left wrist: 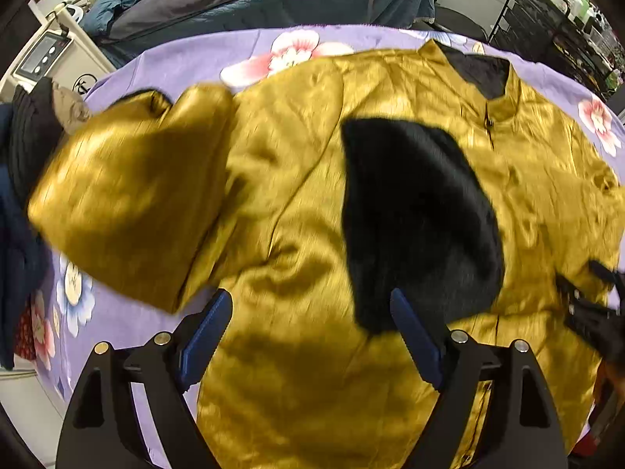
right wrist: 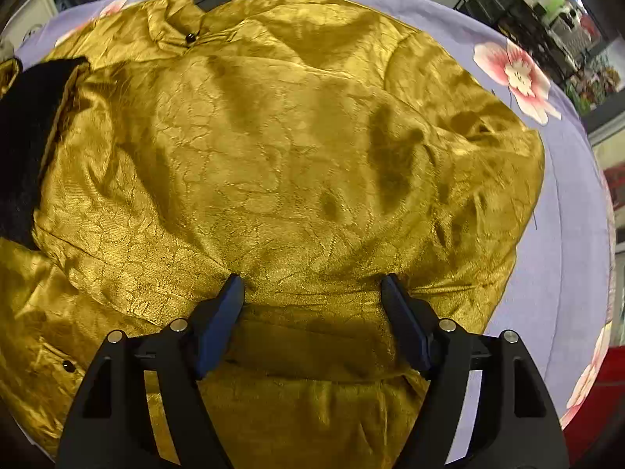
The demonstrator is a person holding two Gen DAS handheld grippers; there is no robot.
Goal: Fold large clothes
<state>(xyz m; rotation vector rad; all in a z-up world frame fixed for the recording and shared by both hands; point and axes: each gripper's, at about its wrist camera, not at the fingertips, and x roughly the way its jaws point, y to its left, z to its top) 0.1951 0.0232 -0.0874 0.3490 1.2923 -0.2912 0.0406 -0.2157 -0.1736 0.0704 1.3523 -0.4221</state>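
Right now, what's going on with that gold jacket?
A person holding two grippers is folding a gold jacket spread on a purple floral sheet. One sleeve lies folded inward, black lining showing. The left gripper and right gripper both hang open above the fabric, holding nothing.

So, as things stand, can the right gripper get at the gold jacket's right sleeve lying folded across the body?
Probably yes. The right gripper hangs over the gold jacket with its jaws open and empty, and the folded sleeve lies just ahead with nothing on top of it.
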